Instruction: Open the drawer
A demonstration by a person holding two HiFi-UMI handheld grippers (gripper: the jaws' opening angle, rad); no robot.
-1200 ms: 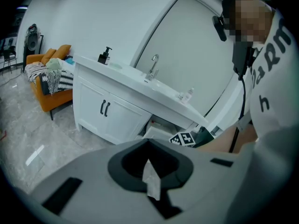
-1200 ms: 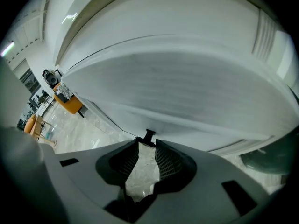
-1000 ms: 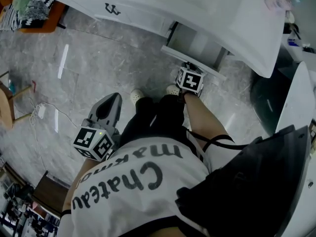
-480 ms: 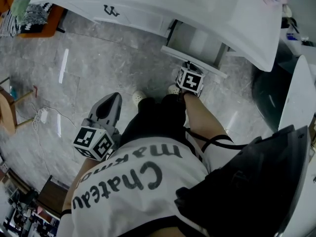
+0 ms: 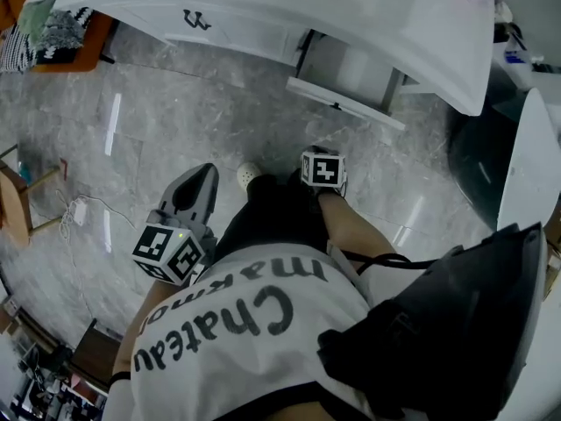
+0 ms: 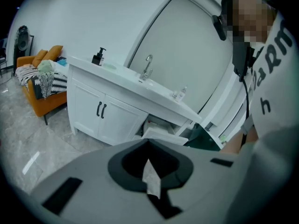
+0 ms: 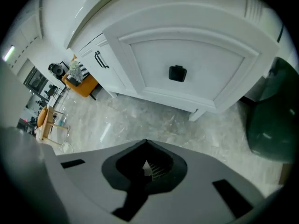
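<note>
1. Drawer [image 7: 205, 64] faces the right gripper [image 7: 145, 168], whose jaws are together with nothing between them. It hangs well clear of the drawer front and points steeply down at the floor [image 7: 154, 120].
2. The left gripper [image 6: 151, 176] also has its jaws together and holds nothing. It is out at the person's left side, far from the drawer and taking no part.
3. The black knob [image 7: 177, 73] sits in the middle of the drawer front, and neither gripper touches it.
4. In the head view the drawer front stands out from the vanity [image 5: 263, 7], under the counter's right part, with a gap and dark rails behind it. The left gripper view shows the same front jutting out beside the shut cabinet doors [image 6: 100, 110].
5. Step in hand, as I judge it: the pull looks done and the right gripper is off the knob, so the task seems at or near its end.
6. Next move: probably only to keep both grippers clear of the front.
7. If the drawer should come out further, the right jaws must part, line up on the knob, clamp it, and draw straight back along the rails.
</note>
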